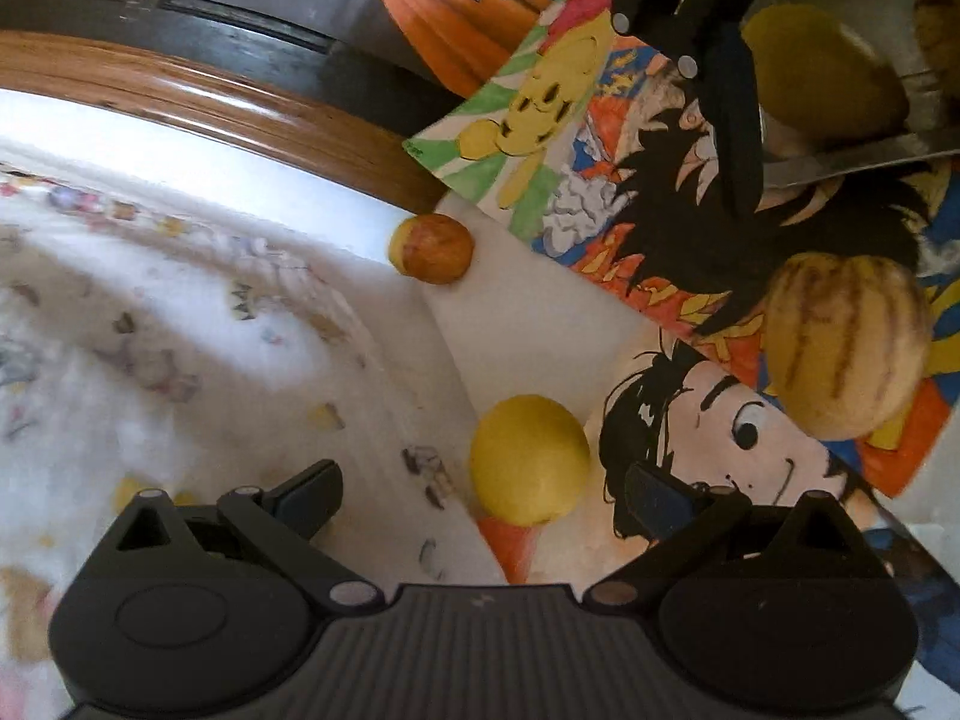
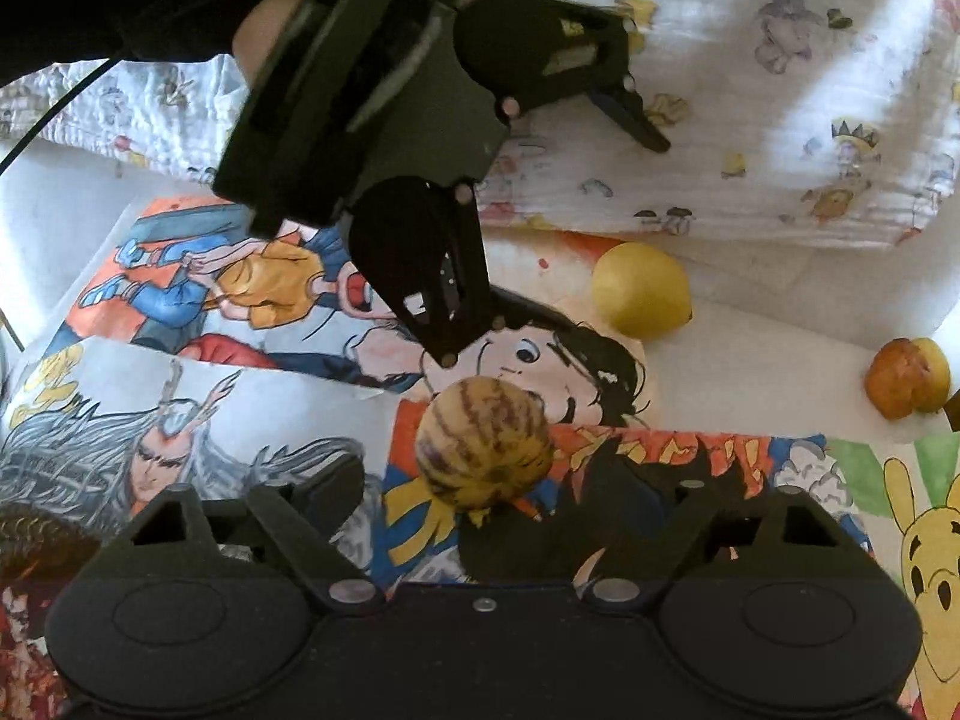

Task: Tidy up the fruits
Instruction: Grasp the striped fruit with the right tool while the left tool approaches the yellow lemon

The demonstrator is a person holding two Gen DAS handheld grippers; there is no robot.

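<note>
A yellow lemon [image 1: 528, 459] lies on the white surface, between the spread fingers of my left gripper [image 1: 483, 495], which is open and not touching it. A striped yellow melon-like fruit [image 2: 483, 441] rests on the drawings, just ahead of and between the fingers of my open right gripper [image 2: 495, 486]. A small orange-red fruit [image 1: 432, 248] sits apart near the wooden edge. The right wrist view also takes in the left gripper [image 2: 552, 252], the lemon [image 2: 639, 288] and the small fruit [image 2: 906, 378]. The striped fruit [image 1: 846, 342] appears at the right of the left wrist view.
Coloured cartoon drawings [image 2: 210, 408] cover the surface. A printed white cloth [image 2: 750, 120] lies beyond them. A curved wooden rim [image 1: 210, 102] bounds the far side. A shiny metal container [image 1: 870, 156] at upper right holds yellow fruit [image 1: 822, 78]. A hand holds the left gripper.
</note>
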